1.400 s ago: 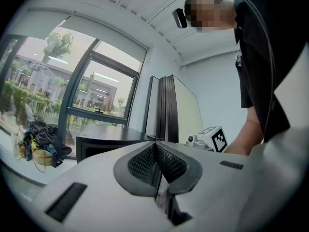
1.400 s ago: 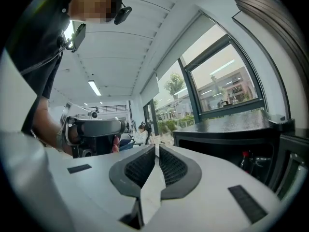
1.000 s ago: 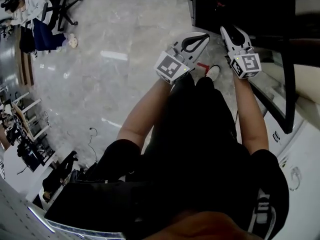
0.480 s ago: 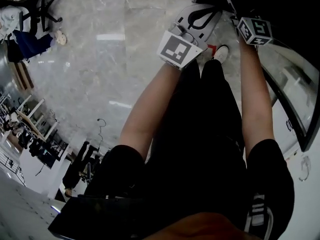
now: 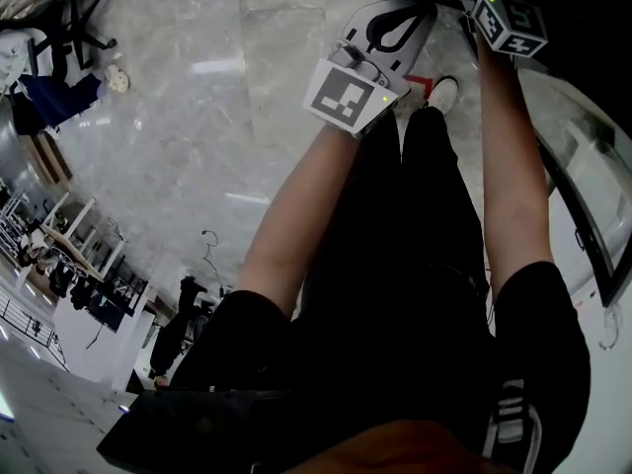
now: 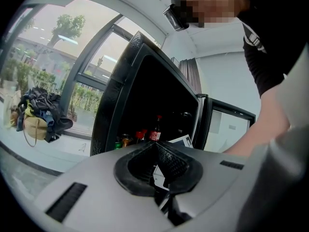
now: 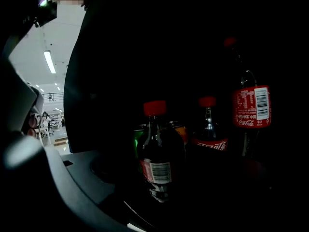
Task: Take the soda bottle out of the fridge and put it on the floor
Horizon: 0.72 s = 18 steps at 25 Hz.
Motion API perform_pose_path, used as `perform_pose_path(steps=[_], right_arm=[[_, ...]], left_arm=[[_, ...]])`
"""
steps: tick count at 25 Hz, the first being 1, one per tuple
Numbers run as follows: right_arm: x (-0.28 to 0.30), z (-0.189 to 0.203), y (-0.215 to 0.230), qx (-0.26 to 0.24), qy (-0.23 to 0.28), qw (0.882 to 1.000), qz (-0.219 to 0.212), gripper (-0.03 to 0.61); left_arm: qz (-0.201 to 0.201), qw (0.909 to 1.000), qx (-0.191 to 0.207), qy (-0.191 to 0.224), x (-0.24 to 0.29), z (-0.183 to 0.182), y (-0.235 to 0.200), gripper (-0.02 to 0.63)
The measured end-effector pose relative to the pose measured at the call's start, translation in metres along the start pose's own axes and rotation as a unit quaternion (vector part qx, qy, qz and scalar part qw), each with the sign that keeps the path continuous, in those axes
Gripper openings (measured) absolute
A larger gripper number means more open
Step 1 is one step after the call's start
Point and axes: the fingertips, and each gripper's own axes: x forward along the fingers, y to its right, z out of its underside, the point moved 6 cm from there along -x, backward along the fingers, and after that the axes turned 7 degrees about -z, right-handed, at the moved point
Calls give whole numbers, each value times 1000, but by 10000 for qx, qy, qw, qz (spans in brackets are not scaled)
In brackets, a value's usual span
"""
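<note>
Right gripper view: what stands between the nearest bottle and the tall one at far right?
Another red-capped soda bottle stands there, a little further back, as the right gripper view shows.

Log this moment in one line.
left gripper: shut, empty | right gripper: inside fridge, at front soda bottle | grip: unclear

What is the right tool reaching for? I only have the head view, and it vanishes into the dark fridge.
Observer: The right tool faces a red-capped soda bottle, the nearest one inside.
Operator: Gripped yet?
Observer: Seemingly not; its one visible jaw stands wide of the bottle, the other is lost in darkness.
Operator: Anything behind it?
Observer: A second bottle, a third bottle further right, and a green can.
</note>
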Motion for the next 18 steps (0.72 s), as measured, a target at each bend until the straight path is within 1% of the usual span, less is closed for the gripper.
perform_pose_path(steps=[5, 11, 18], right_arm=[[12, 2, 3, -29, -45, 9999, 96, 334], [15, 2, 8, -206, -46, 9993, 297, 327], [9, -1, 4, -274, 38, 9995, 157, 318]], left_arm=[[27, 10000, -12, 24, 4, -4, -1, 2], [7, 10000, 3, 60, 7, -7, -3, 2], [-99, 9999, -17, 79, -1, -6, -6, 2]])
